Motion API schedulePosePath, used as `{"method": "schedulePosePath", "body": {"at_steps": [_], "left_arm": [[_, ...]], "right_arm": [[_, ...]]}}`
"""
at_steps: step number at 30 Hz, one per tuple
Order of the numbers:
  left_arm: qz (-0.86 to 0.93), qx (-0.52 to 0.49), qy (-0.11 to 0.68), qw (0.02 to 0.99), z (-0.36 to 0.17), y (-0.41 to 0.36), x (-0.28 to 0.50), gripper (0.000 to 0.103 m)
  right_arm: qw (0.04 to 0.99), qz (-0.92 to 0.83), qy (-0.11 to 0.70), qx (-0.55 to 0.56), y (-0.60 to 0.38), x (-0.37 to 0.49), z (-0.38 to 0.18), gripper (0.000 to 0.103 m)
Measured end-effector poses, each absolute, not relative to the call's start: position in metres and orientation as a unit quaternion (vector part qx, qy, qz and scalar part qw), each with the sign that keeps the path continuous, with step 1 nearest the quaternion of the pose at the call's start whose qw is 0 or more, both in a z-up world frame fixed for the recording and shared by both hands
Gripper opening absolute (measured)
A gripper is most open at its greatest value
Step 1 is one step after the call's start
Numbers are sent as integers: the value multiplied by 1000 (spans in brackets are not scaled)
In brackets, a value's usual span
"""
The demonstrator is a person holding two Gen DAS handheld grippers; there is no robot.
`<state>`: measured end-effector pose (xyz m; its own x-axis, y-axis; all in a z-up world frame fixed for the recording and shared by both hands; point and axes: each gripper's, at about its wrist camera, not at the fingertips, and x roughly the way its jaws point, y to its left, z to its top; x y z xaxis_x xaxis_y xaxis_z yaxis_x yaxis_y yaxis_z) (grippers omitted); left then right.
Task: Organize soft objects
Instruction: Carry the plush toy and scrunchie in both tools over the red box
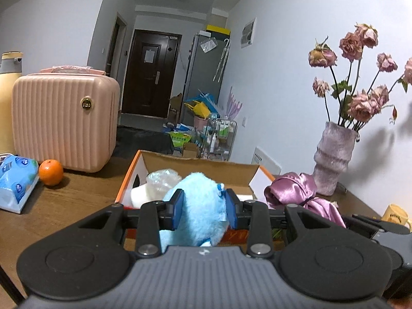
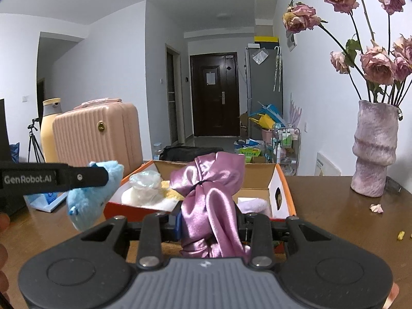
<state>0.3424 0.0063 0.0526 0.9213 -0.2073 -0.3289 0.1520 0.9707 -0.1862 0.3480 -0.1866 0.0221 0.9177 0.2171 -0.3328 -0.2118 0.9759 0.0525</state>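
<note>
My left gripper (image 1: 204, 207) is shut on a fluffy light-blue plush toy (image 1: 199, 211), held just in front of an open cardboard box with orange edges (image 1: 195, 163). The same blue plush (image 2: 92, 198) hangs at the left in the right wrist view, with the left gripper's arm across it. My right gripper (image 2: 209, 222) is shut on a shiny pink satin cloth (image 2: 209, 193), tied in the middle, also before the box (image 2: 257, 177). That satin cloth (image 1: 296, 189) shows right of the box in the left wrist view. Inside the box lie a crumpled clear plastic piece (image 2: 145, 180), white and yellow soft items (image 2: 164, 195) and a pale lilac one (image 2: 253, 204).
On the wooden table stand a pink ribbed case (image 1: 64, 121), an orange (image 1: 51, 172), a blue tissue pack (image 1: 15, 180) at the left, a mauve vase (image 2: 374, 149) of dried roses at the right and a yellow mug (image 1: 395, 215). A fallen petal (image 2: 376, 208) lies near the vase.
</note>
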Motion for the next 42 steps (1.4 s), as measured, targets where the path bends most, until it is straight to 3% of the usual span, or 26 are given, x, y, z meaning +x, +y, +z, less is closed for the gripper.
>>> {"method": "schedulePosePath", "body": {"at_steps": [27,42], "left_arm": [[-83,-119,149,978,64,3,419,34],[-61,-118,160,978,52,8,477,34]], "right_arm": [[984,86,155,14,-187,440,36,33],[981,76,175,13,-183,493,10,33]]}}
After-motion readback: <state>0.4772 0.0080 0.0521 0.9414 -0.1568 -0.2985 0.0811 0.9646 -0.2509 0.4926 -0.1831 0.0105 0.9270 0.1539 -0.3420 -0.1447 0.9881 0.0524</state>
